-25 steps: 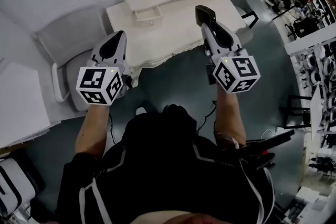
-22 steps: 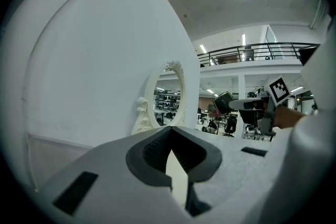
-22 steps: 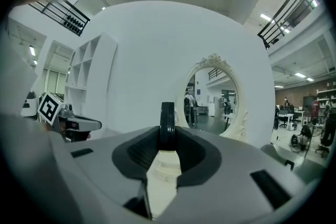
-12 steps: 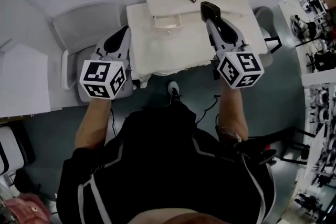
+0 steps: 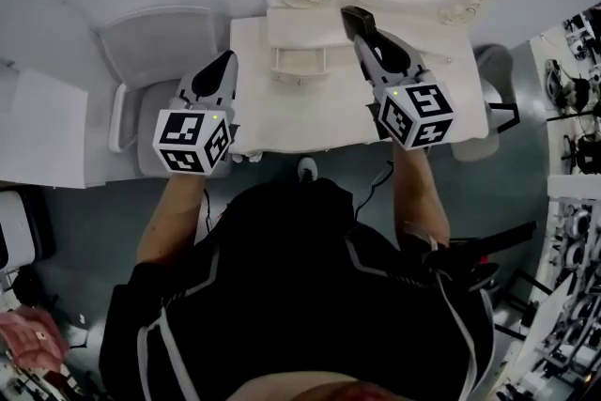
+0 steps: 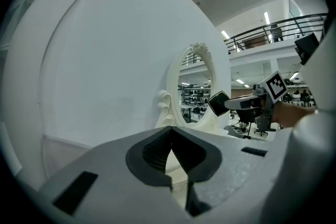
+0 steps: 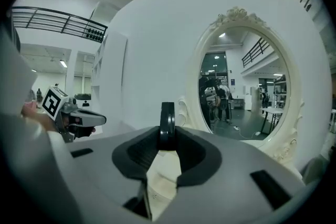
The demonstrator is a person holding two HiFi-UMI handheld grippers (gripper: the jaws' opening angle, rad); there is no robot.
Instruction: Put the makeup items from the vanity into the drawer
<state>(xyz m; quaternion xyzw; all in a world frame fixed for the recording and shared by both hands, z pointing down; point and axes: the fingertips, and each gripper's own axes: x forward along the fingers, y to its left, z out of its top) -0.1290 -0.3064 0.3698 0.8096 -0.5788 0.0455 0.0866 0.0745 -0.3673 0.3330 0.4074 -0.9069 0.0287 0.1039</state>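
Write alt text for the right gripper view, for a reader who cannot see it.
The right gripper is shut on a thin black makeup item, held upright and edge-on between its jaws. Behind it stands an oval mirror in an ornate white frame; the left gripper shows at the left edge.

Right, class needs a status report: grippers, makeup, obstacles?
Left gripper shut, empty. Right gripper shut on dark flat case, over vanity. Nothing blocking small drawer.

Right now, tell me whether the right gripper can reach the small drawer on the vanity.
Probably yes. The right gripper, shut on a black makeup item, hangs just right of the small drawer, which looks pulled open, and nothing shows between them.
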